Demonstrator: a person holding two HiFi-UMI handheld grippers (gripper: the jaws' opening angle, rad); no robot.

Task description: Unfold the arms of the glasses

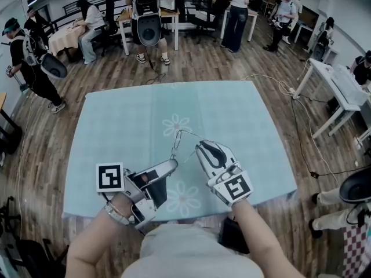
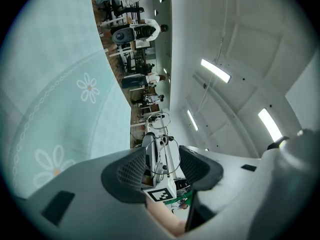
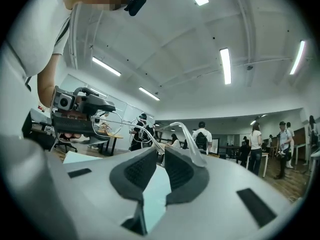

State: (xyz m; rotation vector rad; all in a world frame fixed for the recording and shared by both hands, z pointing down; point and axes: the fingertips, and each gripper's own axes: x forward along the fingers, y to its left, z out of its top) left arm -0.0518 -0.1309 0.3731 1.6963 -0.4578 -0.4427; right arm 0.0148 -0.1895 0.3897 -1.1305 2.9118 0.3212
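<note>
Thin wire-rimmed glasses hang in the air over the light blue tablecloth. My left gripper is shut on the frame at the lenses, which sit between its pads. In the right gripper view the left gripper grips the rim beside a lens. My right gripper faces it from the right. One arm's clear tip lies over the top of its right finger, and blue cloth shows through the narrow gap at the right gripper. No pad presses on the arm.
The table's near edge is just below my hands. Several people with gear stand around desks at the back and sides. A cable runs across the wooden floor to the right of the table.
</note>
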